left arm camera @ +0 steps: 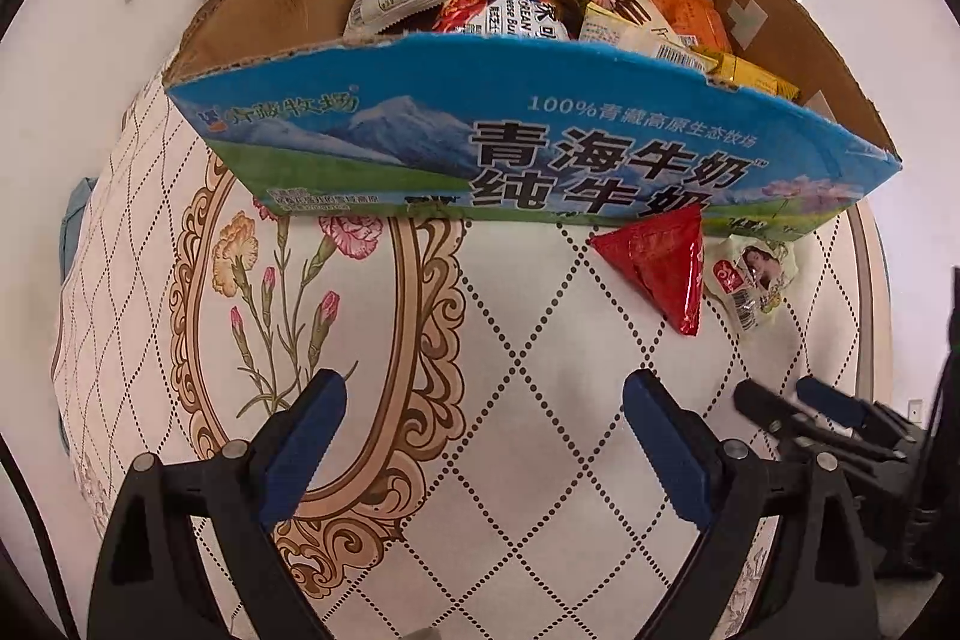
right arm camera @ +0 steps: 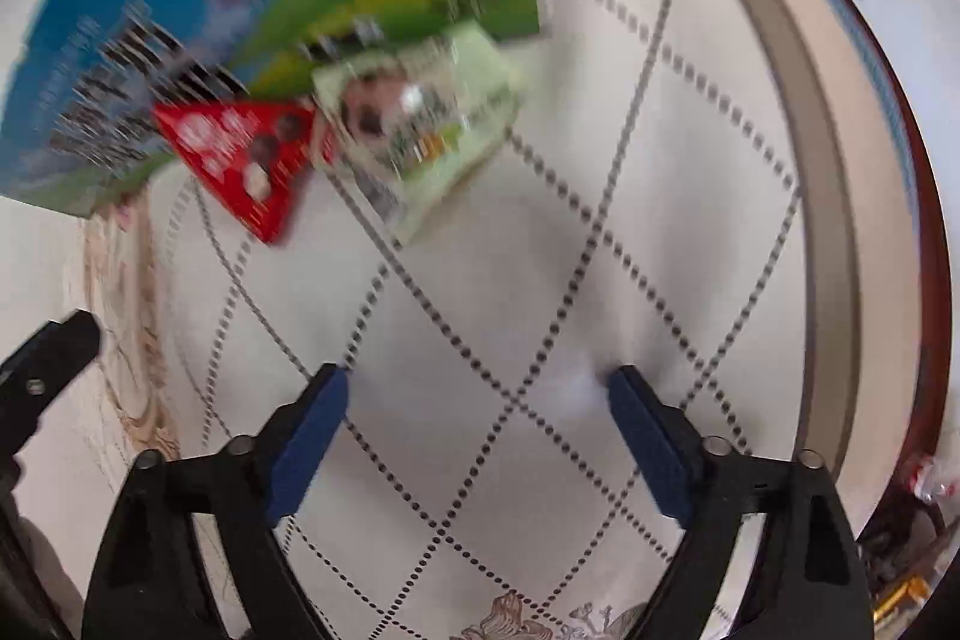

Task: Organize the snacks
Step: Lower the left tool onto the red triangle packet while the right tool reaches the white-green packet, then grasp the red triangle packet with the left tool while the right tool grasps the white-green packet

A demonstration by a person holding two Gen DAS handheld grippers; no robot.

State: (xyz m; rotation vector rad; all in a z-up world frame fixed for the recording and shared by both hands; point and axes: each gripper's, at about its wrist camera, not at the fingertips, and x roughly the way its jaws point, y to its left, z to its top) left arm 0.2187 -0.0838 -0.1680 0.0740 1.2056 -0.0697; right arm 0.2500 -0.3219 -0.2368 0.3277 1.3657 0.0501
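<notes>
we had both grippers empty over the quilted mattress (left arm camera: 540,340), so the step in hand looked like fetching one of the two snacks left outside the box. the left gripper (left arm camera: 485,415) hung with its blue pads spread wide, nothing between them, and the right gripper (right arm camera: 479,403) stood just as wide apart, also holding nothing. the red triangular packet (left arm camera: 657,265) lay on the mattress at the box's near right corner, its top tip touching or just under the front wall; the pale green packet (left arm camera: 753,280), with a woman's face printed on it, lay just to its right, edges meeting or nearly so.

to do this well, we judged the right gripper should take the pale green packet first, since it lay clear of the box wall, closing across its crinkled edge rather than its flat face. both wrappers looked thin and slippery, so a pinch on a sealed seam would hold best.

the cardboard box (left arm camera: 540,136), already heaped with snacks (left arm camera: 540,4), read "100%青藏高原生态牧场", "青海牛奶" and "纯牛奶". one wrapper inside showed "ocean" and "cheese". the right wrist view was too blurred to read.
</notes>
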